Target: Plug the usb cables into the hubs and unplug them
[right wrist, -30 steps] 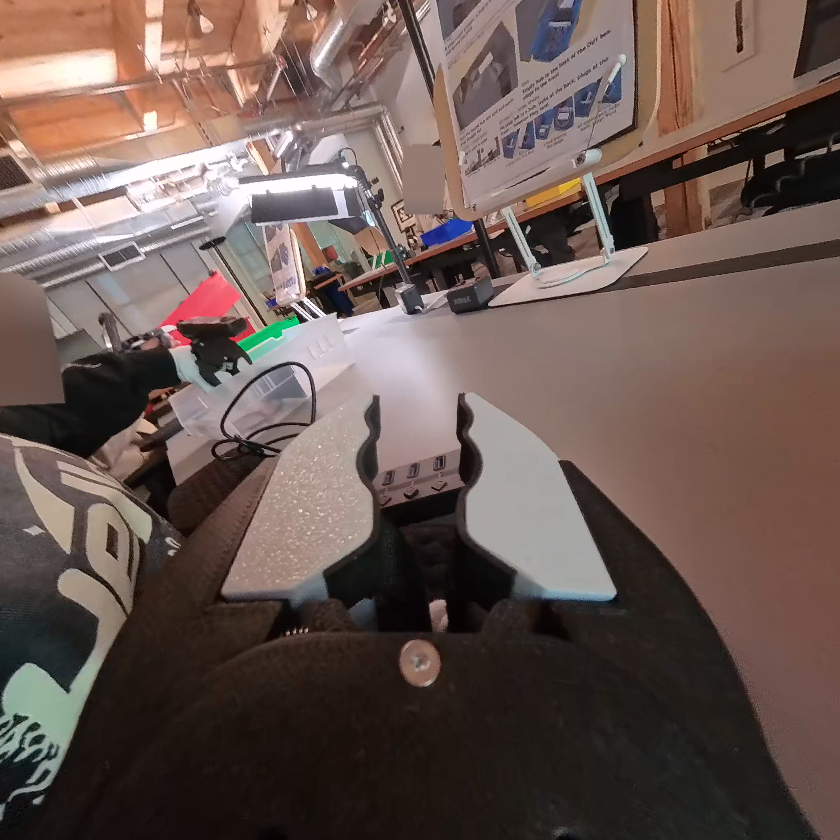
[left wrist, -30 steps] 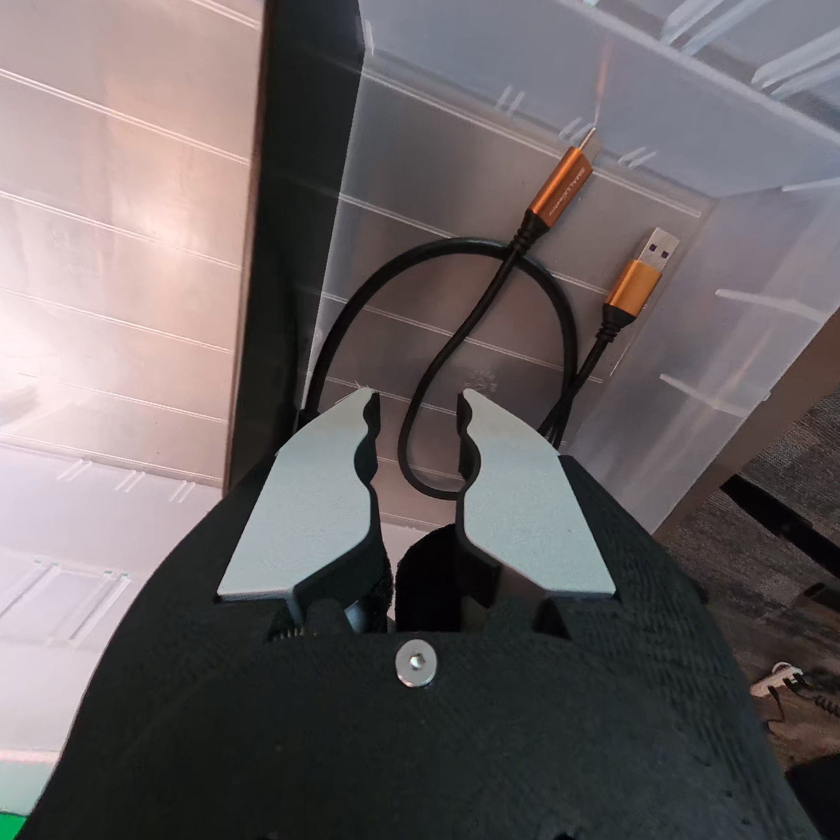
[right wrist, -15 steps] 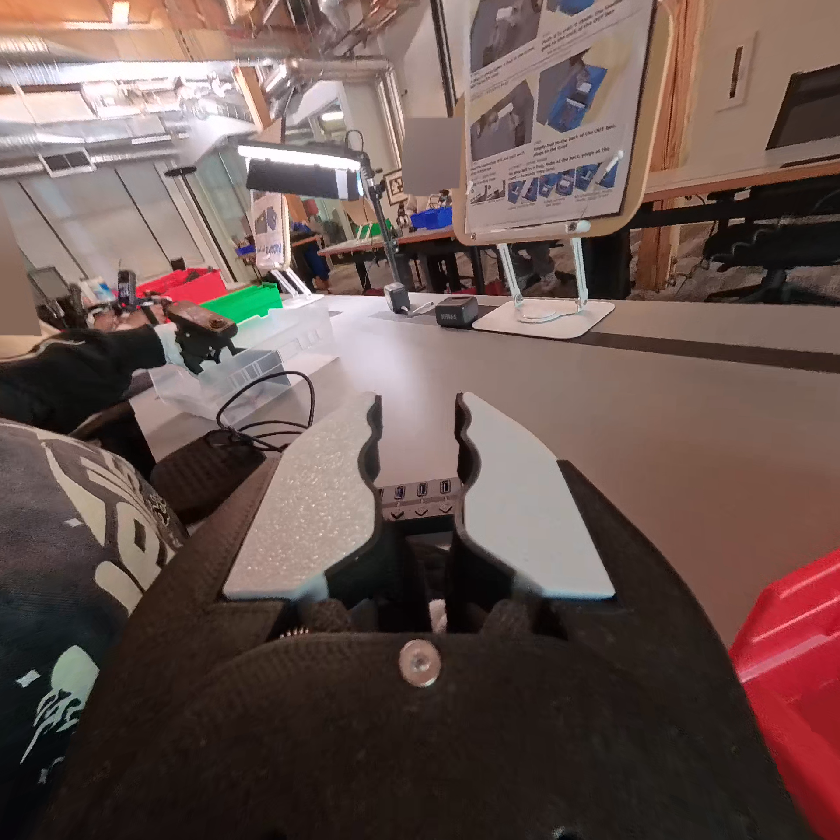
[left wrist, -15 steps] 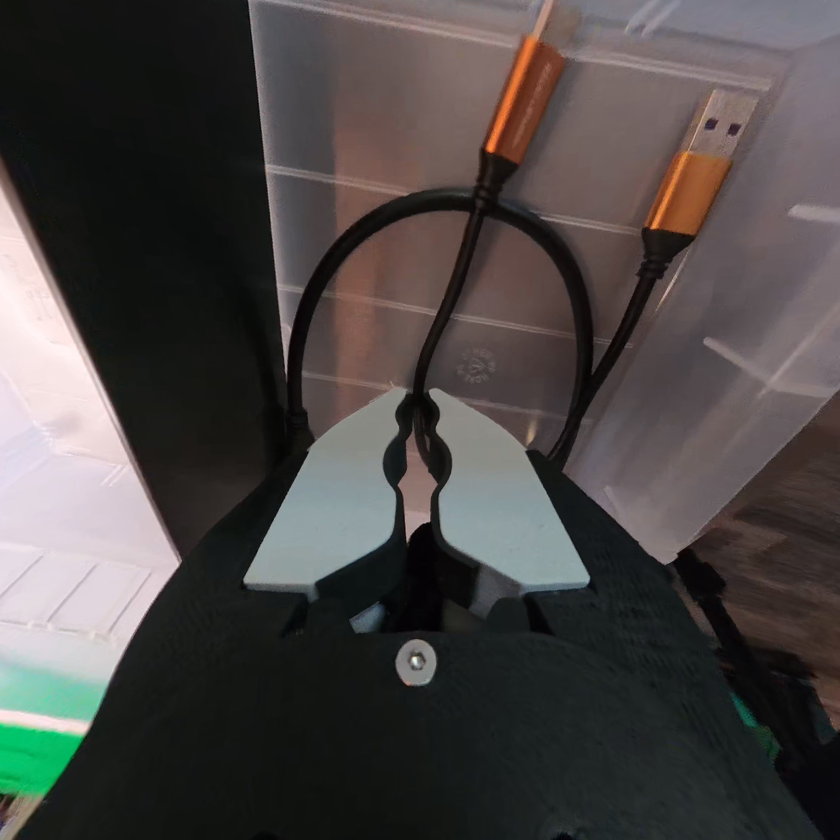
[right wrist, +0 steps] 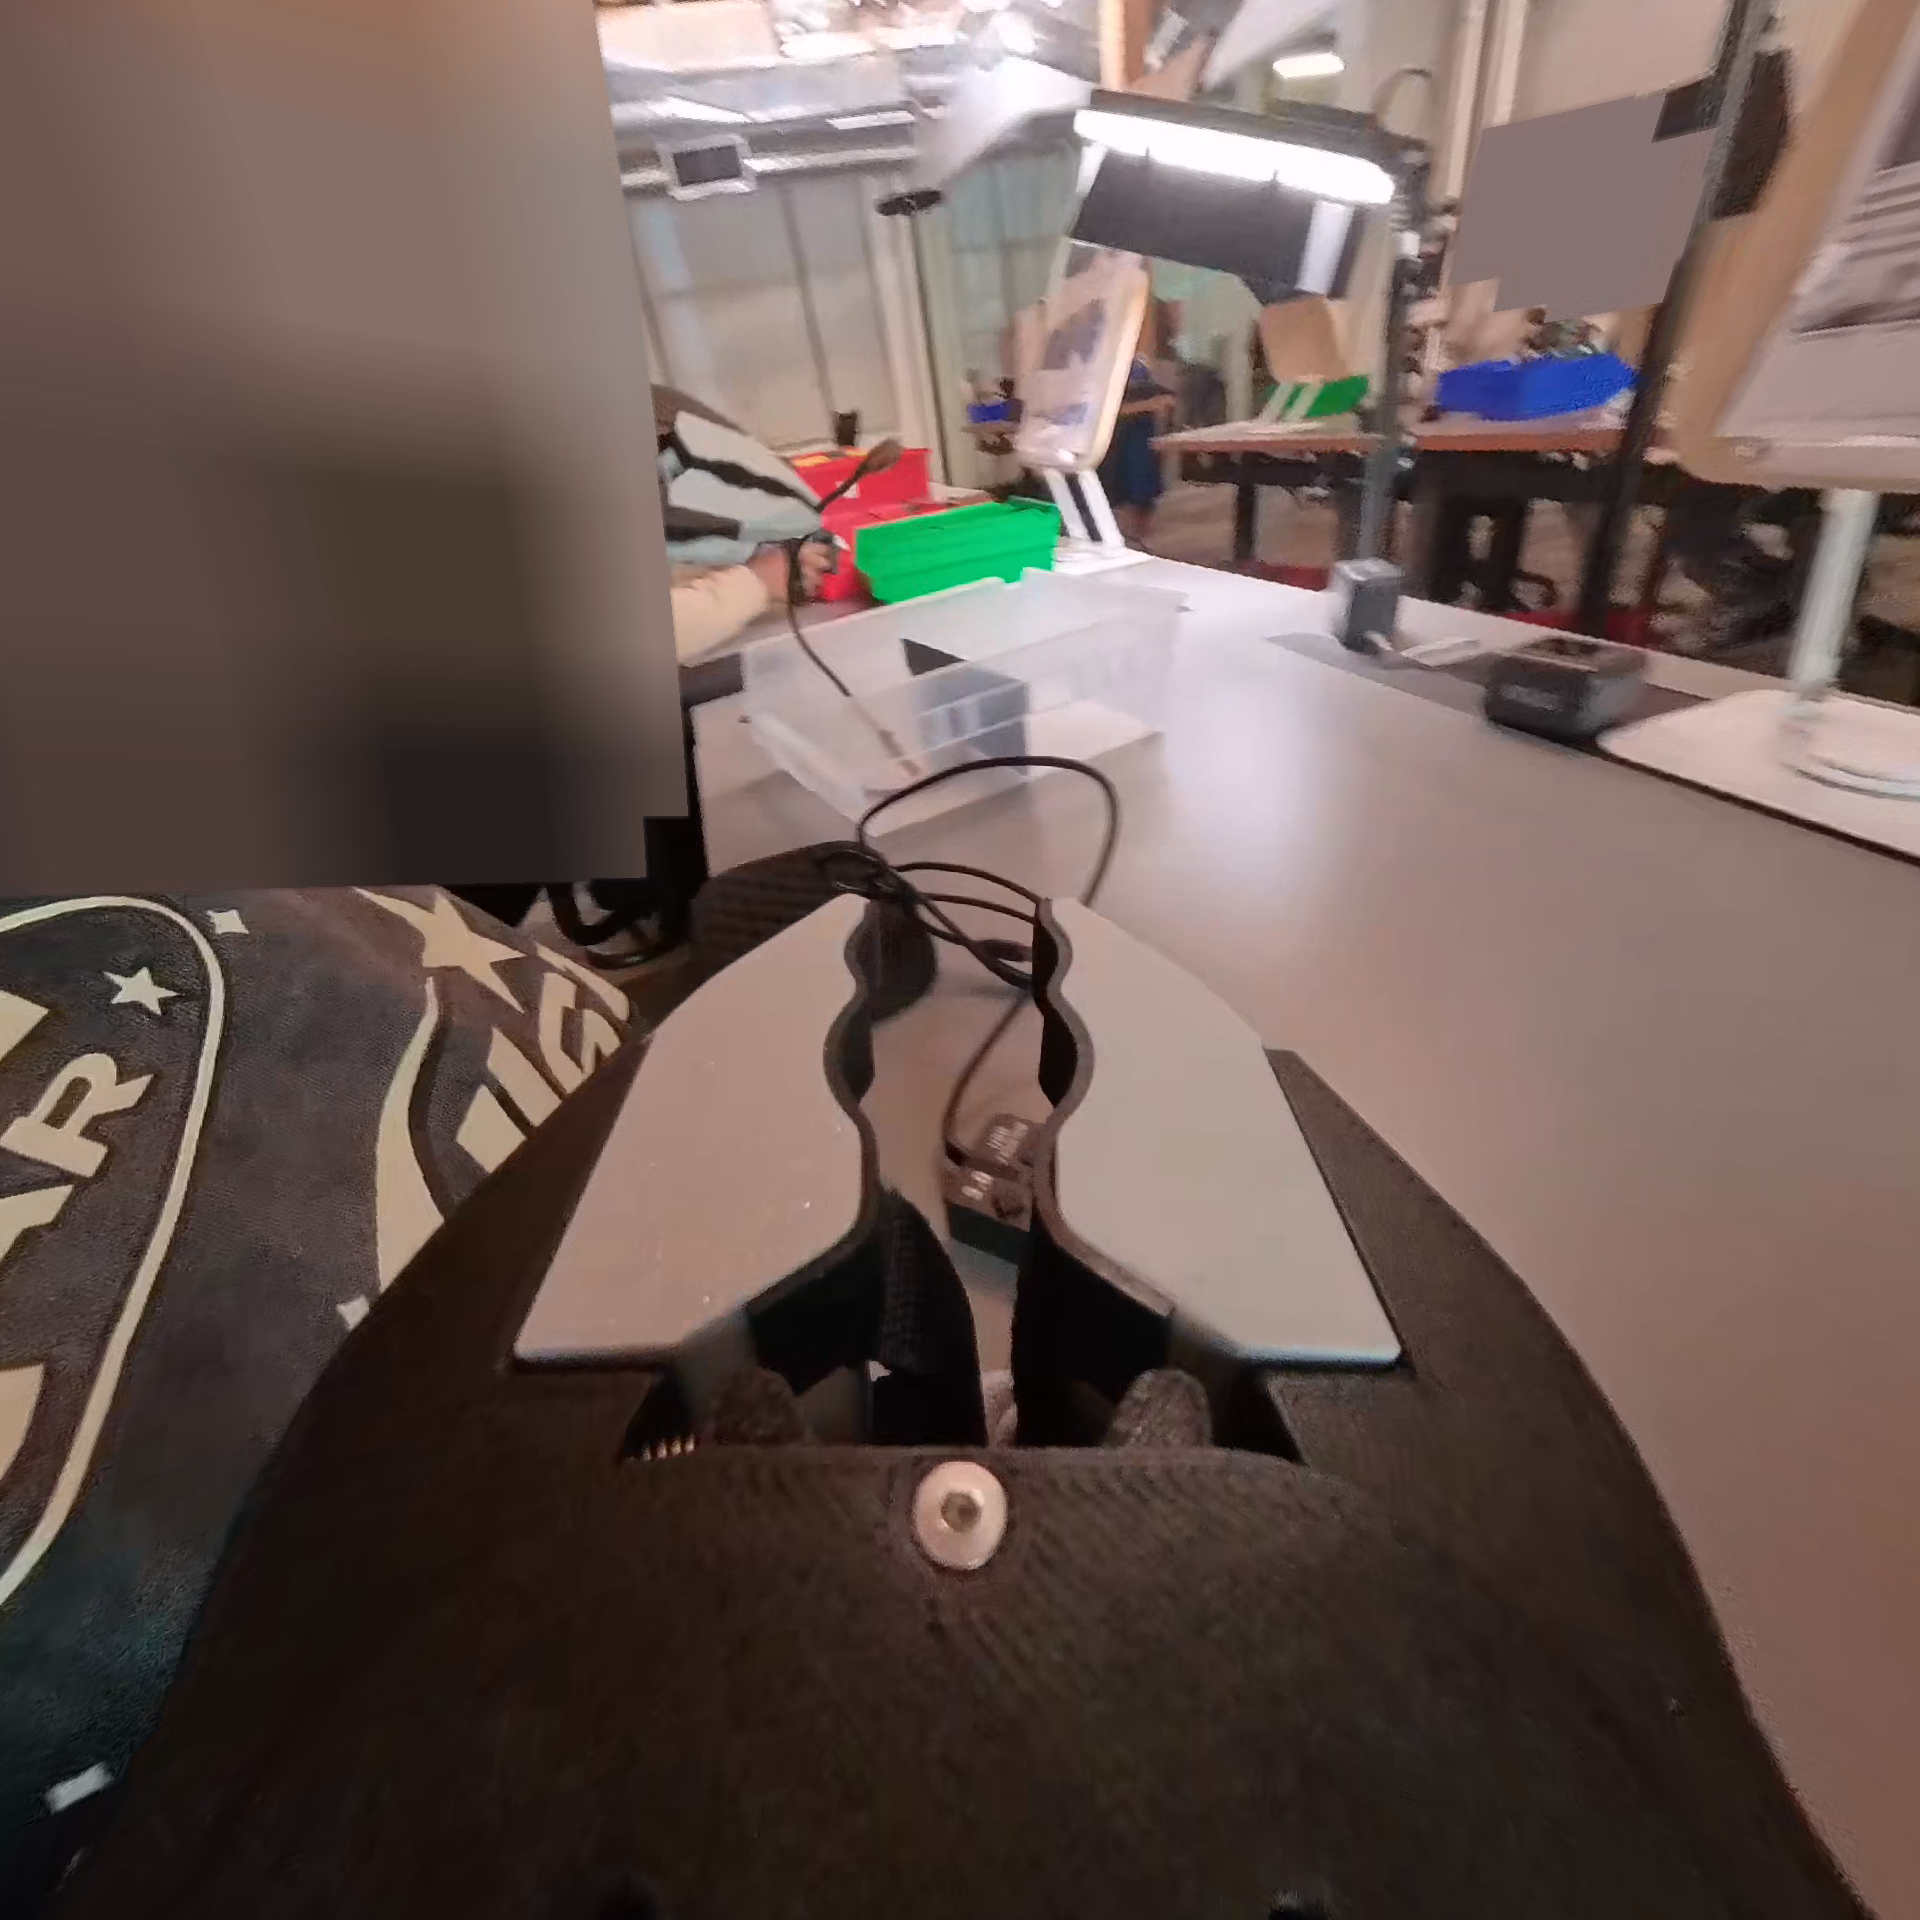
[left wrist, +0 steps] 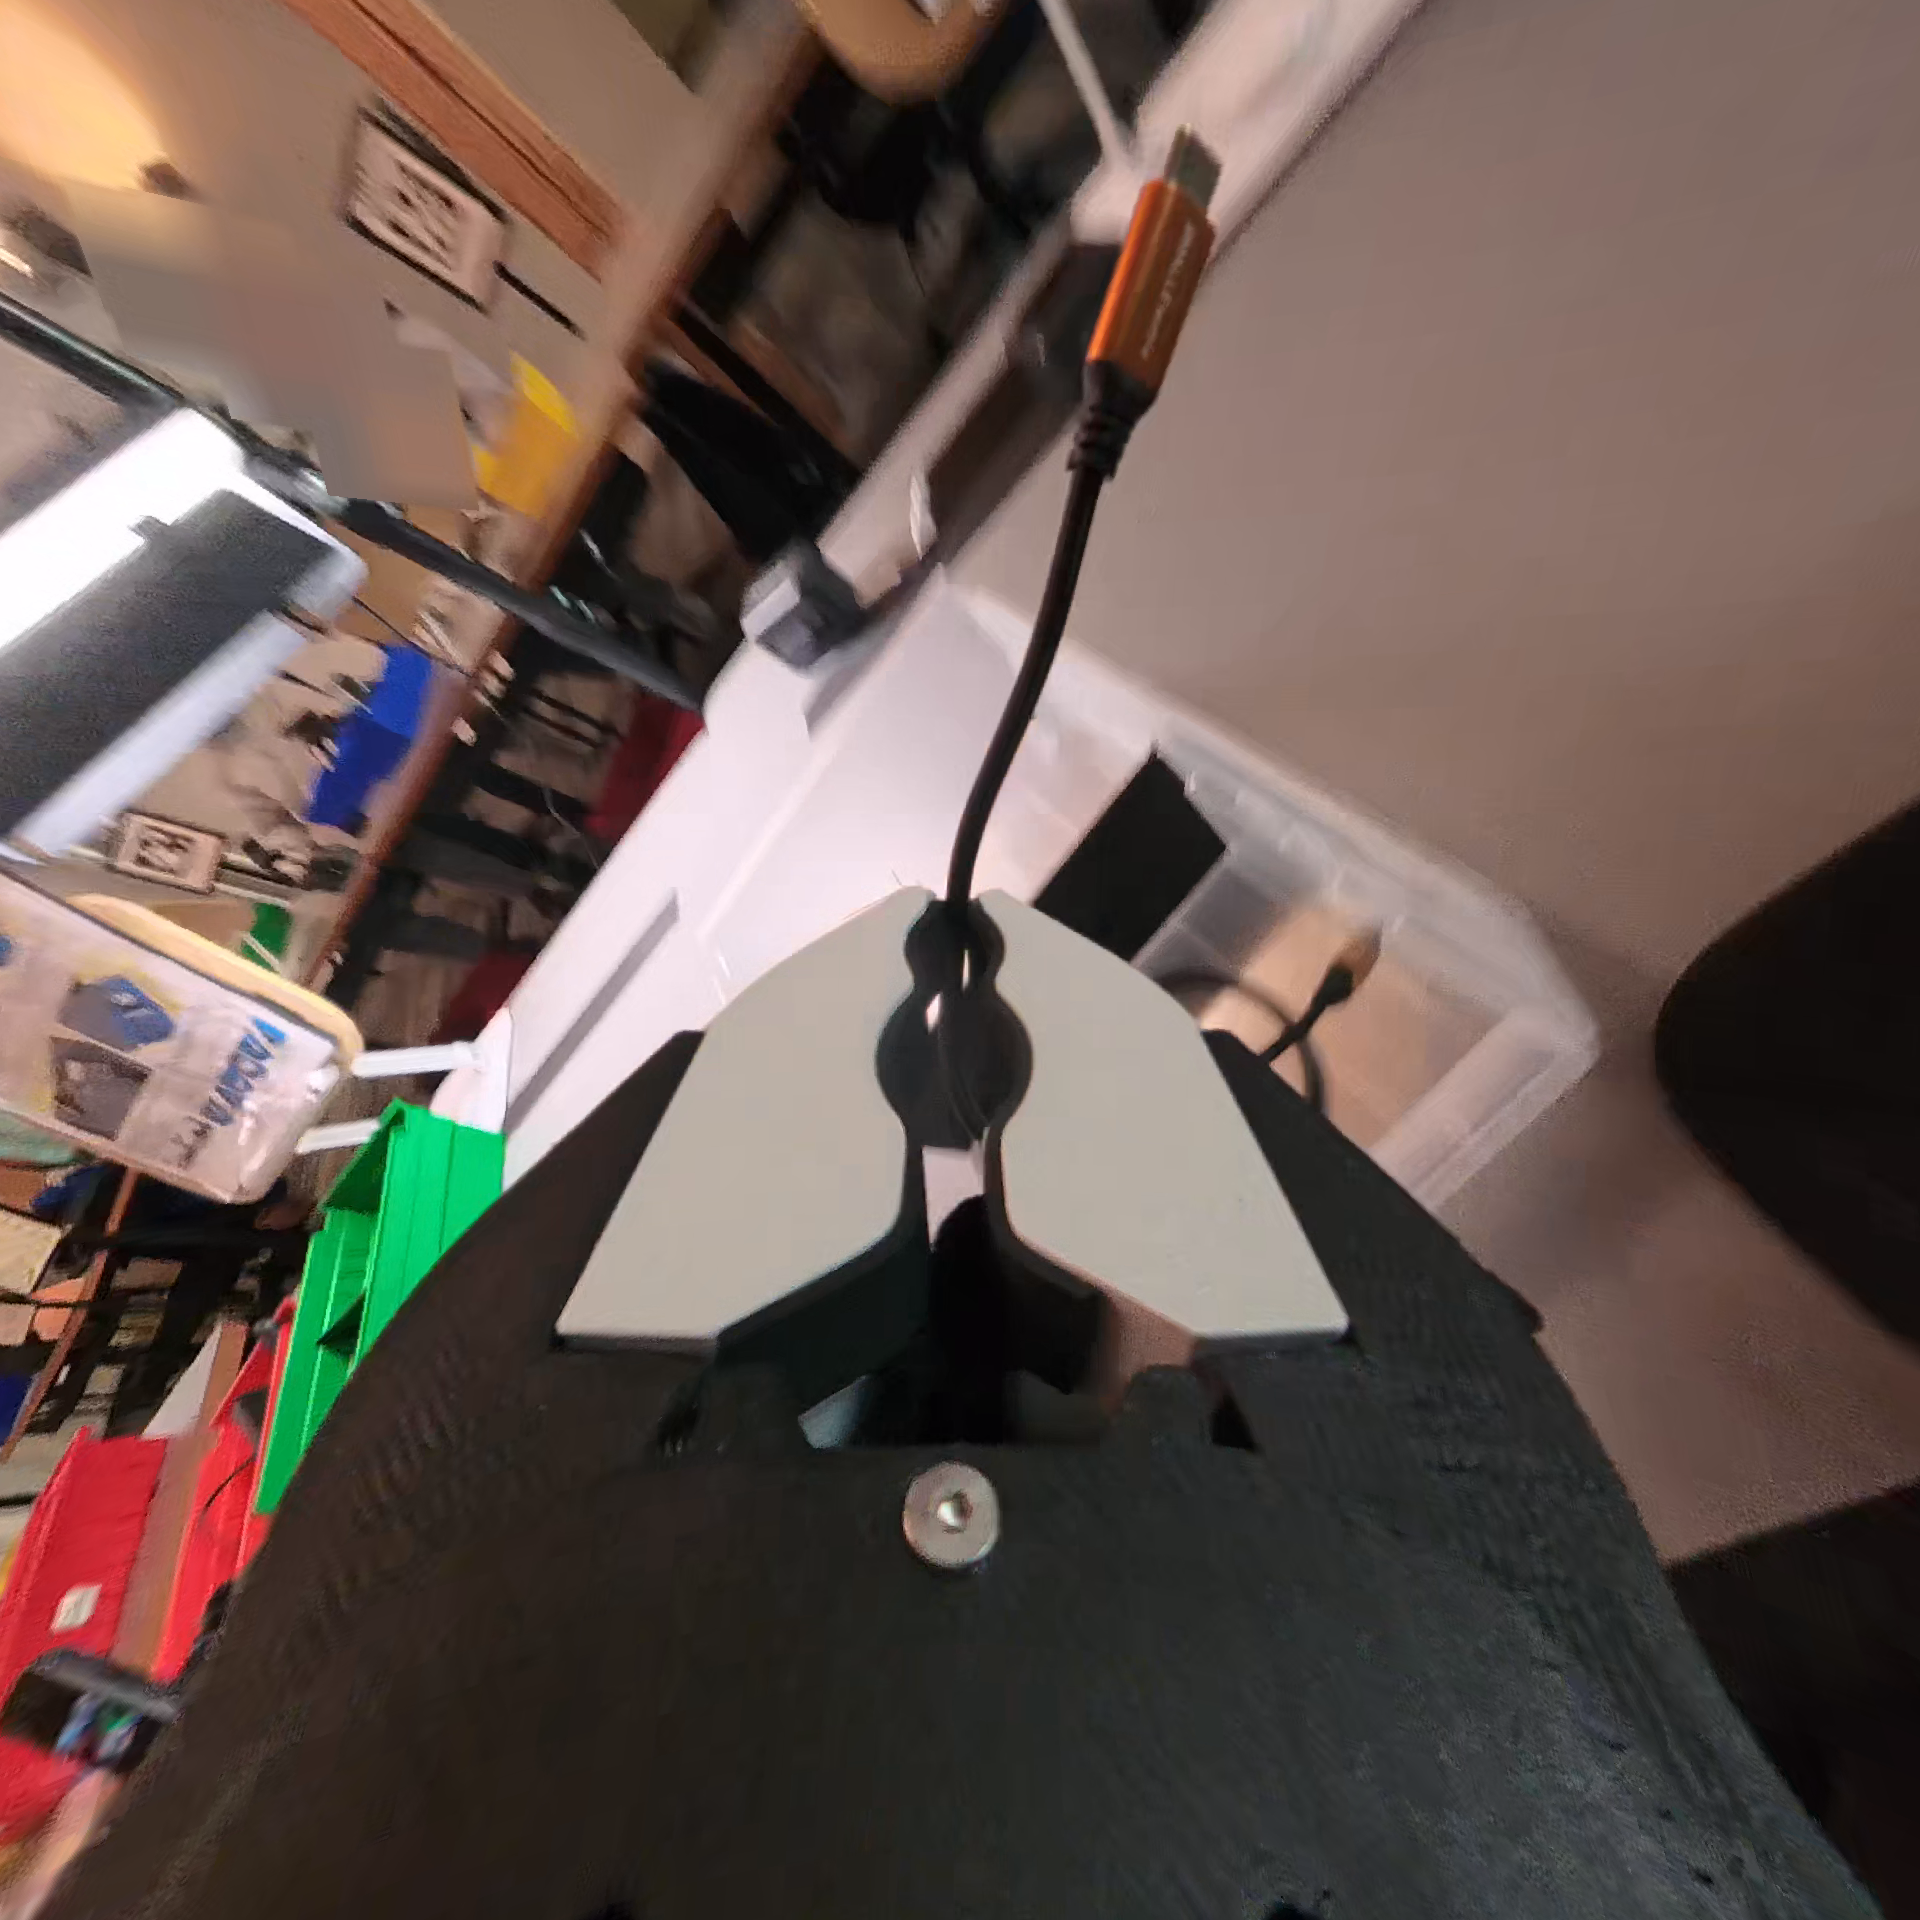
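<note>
My left gripper (left wrist: 961, 904) is shut on a black USB cable (left wrist: 1023, 665). The cable stands up from the fingertips and ends in an orange plug (left wrist: 1148, 281), held in the air above the clear bin (left wrist: 1475, 997). A second orange plug (left wrist: 1351, 956) of the cable lies in that bin. My right gripper (right wrist: 951, 925) is open, low over the grey table (right wrist: 1455, 1039). A small dark hub (right wrist: 997, 1174) shows between its fingers, close to the right finger, and the hub's thin black lead (right wrist: 1081, 790) loops over the table. The left gripper (right wrist: 727, 488) shows far off in the right wrist view.
The clear bin (right wrist: 987, 665) stands at the table's far left, with a green bin (right wrist: 956, 545) and a red bin (right wrist: 883, 478) behind it. A board on a white stand (right wrist: 1829, 582), a small dark box (right wrist: 1564, 686) and a lamp (right wrist: 1236, 156) stand at the back right. A person's printed shirt (right wrist: 208, 1143) fills the left. Spacing between my two grippers at the tips: around 45 cm.
My left gripper closed on the cable in the bin and lifted it out, swinging up over the table. My right gripper turned left over the hub and stayed open.
</note>
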